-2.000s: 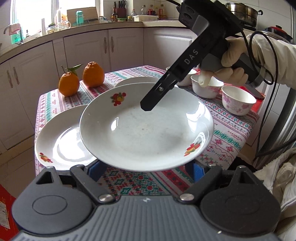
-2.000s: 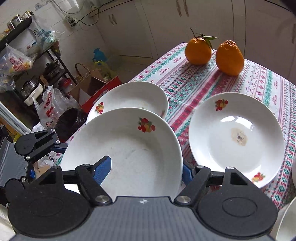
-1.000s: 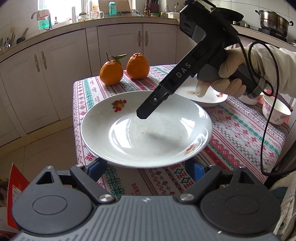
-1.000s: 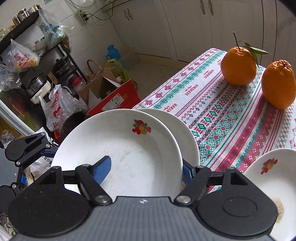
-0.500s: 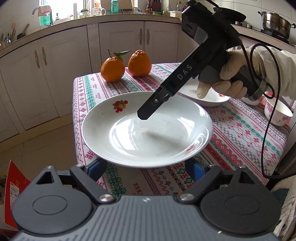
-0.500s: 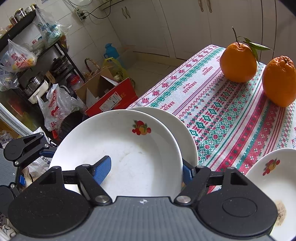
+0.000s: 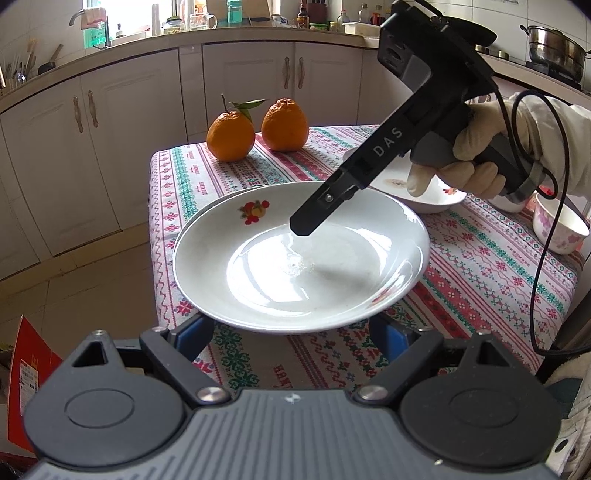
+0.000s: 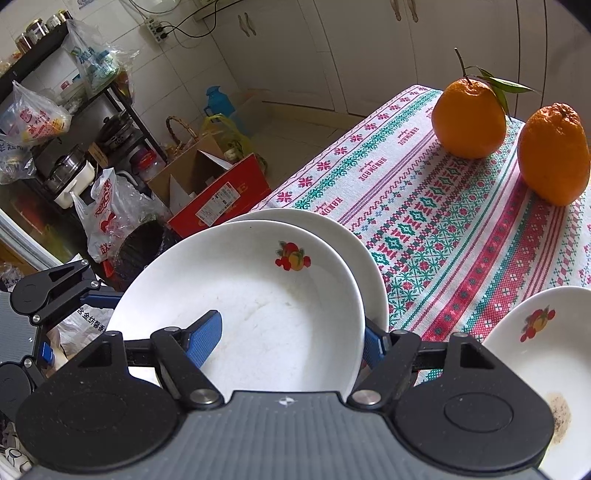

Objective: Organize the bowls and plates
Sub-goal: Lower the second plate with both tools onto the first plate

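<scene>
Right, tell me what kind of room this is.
Most likely a home kitchen: white cabinets under a cluttered countertop, a steel pot on a stove at the right, and a cloth-covered table with plates and bowls.

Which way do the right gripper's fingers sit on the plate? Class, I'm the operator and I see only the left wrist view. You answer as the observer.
Observer: One blue finger lies inside the held plate. The other sits outside its rim.
Operator: Is anything beneath it?
Observer: Yes, a second plate, offset toward the oranges.
Operator: What's on the floor beyond that table edge?
Observer: A dark bin with plastic bags beside it.
</scene>
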### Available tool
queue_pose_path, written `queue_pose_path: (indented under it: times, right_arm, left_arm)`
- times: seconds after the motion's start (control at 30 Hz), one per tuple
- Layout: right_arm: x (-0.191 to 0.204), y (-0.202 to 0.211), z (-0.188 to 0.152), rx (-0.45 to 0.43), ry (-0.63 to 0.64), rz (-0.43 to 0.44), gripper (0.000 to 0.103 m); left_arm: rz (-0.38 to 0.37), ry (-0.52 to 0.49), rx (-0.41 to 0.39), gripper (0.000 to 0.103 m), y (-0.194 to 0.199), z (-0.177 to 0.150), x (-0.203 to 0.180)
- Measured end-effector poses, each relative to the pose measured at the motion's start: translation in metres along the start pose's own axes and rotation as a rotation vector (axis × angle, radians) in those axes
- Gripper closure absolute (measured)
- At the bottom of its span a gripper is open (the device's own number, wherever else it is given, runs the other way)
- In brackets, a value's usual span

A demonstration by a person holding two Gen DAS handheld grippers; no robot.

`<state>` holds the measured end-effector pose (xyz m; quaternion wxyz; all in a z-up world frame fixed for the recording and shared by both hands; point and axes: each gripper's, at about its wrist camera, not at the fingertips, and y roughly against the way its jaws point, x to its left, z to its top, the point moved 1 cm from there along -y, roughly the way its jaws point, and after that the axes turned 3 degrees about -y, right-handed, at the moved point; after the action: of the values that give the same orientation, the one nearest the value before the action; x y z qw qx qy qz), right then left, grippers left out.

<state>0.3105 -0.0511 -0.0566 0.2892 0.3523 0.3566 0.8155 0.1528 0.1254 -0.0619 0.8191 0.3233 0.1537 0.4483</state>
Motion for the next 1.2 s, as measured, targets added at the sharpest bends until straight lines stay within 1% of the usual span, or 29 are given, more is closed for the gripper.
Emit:
queue_pose_path:
  times: [0.3,0.5,0.67,0.8,1.2]
  right_arm:
    - [0.001,0.011,-0.006,-0.011,-0.006,-0.003,0.022]
    - [0.001,0.017,-0.010,-0.018,-0.012,-0.005,0.022]
    - [0.004,0.022,-0.013,-0.023,-0.010,-0.020,0.022]
    - [0.005,0.027,-0.015,-0.030,-0.015,-0.028,0.022]
    - [0.012,0.032,-0.024,-0.025,-0.014,-0.062,0.022]
  left_arm:
    - [0.009,0.002,0.000,0.012,-0.003,0.000,0.001]
    - [0.003,0.026,-0.001,0.013,-0.005,-0.002,0.004]
    - [0.008,0.028,-0.003,0.012,-0.004,-0.001,0.004]
    - [0.019,0.009,-0.009,0.012,-0.003,0.000,0.001]
    - [0.012,0.019,-0.019,0.012,-0.004,-0.001,0.002]
